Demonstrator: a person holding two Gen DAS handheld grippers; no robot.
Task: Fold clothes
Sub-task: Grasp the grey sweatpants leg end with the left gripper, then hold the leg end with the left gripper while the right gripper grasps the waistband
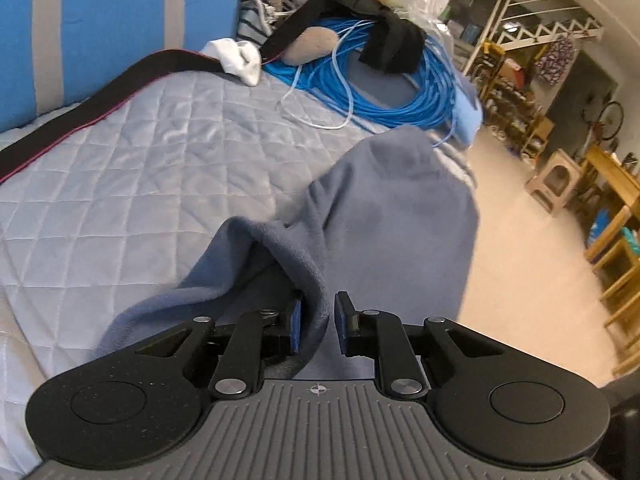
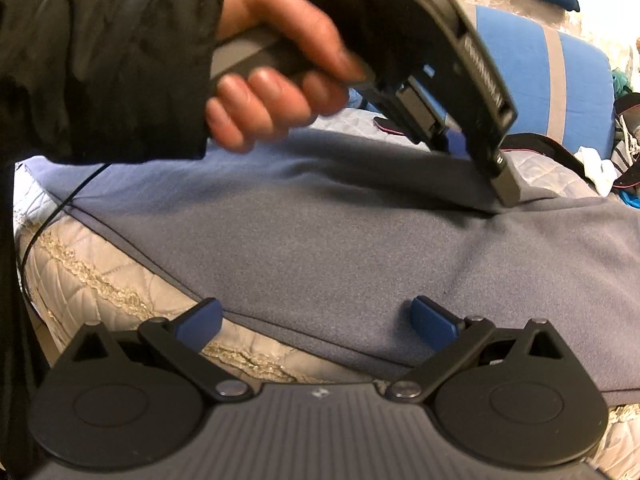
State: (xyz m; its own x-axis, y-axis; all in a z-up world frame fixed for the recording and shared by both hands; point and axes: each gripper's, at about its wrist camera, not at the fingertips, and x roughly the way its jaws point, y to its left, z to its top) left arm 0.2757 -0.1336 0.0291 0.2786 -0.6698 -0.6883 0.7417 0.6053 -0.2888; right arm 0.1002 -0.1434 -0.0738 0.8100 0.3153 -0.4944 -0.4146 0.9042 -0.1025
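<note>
The grey-blue fleece garment [image 2: 320, 240] is lying along the bed's [image 1: 120, 168] near edge, long axis following it. The left gripper [image 1: 316, 326], jaws narrowly parted, is pinching a raised fold. The right gripper [image 2: 316, 320] is hovering, jaws wide, holding nothing.

A slate-blue fleece garment [image 2: 320, 240] lay spread across the quilted bed [image 1: 140, 160], its hemmed edge running toward five o'clock in the right wrist view. One fold [image 1: 312, 280] of it was lifted, bunched and draped, toward twelve o'clock.
</note>
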